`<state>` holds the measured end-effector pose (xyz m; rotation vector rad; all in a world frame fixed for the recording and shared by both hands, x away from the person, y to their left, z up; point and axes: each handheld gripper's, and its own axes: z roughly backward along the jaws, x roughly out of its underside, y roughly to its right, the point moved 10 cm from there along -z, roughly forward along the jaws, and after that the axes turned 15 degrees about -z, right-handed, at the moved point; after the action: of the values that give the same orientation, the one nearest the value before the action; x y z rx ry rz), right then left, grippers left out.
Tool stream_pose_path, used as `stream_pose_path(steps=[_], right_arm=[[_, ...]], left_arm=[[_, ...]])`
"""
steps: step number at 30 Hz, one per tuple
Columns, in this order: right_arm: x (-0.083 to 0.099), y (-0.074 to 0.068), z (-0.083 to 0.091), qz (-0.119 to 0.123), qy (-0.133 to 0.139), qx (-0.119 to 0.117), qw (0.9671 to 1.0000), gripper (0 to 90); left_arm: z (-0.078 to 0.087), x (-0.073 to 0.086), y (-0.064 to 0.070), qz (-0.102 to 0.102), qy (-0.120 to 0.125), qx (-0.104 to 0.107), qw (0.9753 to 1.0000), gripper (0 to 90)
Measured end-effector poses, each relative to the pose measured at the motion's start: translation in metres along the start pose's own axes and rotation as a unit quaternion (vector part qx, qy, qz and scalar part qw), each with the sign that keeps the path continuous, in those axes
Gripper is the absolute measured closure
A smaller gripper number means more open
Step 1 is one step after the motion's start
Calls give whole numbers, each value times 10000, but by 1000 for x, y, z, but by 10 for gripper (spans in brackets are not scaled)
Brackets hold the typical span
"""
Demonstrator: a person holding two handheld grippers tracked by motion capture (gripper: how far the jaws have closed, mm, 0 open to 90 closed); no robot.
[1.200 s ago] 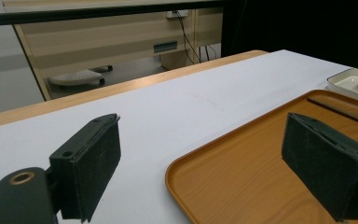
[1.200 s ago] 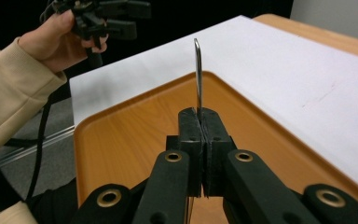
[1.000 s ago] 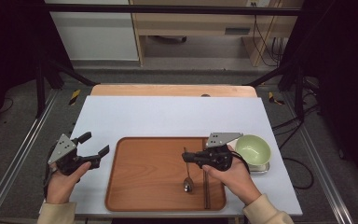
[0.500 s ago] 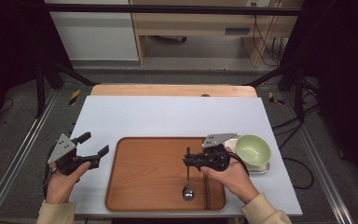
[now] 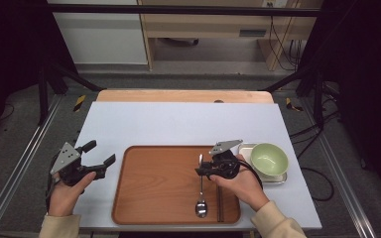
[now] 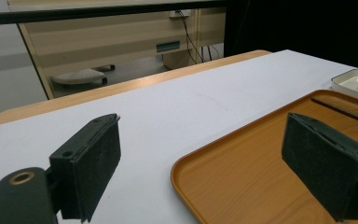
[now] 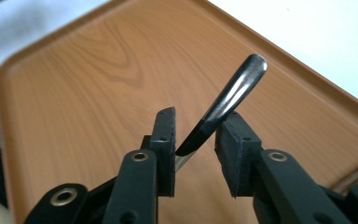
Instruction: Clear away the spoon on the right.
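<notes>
Right gripper nipped on spoon handle, just pulled toward tray front, placement nearly done; left gripper gaping, empty, left of tray.

The left gripper, jaws spread wide, is held above the white counter; the rounded corner of a brown wooden tray is framed between them, a white rectangular dish beyond.

place: lab | evidence: black frame posts, floor rails, loose cables, bare white table
</notes>
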<state>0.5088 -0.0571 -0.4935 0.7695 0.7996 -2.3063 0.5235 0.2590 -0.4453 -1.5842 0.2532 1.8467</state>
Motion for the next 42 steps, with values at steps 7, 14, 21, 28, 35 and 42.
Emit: stream_pose_path(steps=[7, 14, 21, 28, 35, 42], right_arm=[[3, 7, -8, -51, -154, 248, 9996, 602], [1, 12, -9, -21, -46, 461, 9989, 505], [-1, 17, -5, -45, 63, 632, 9980, 450], [-5, 17, 6, -82, 309, 764, 9966, 413], [-8, 21, 15, -103, 547, 842, 9949, 383], [-9, 25, 24, -109, 749, 907, 9930, 357]], left_arm=[[0, 1, 0, 4, -3, 3, 10000, 113], [0, 1, -1, 10, 3, -2, 10000, 113], [0, 1, 0, 4, 1, 8, 10000, 113], [-1, 3, 0, 2, -6, 7, 10000, 112], [-2, 4, 1, -1, -27, 15, 10000, 112], [-4, 5, 2, -9, -12, 20, 10000, 111]])
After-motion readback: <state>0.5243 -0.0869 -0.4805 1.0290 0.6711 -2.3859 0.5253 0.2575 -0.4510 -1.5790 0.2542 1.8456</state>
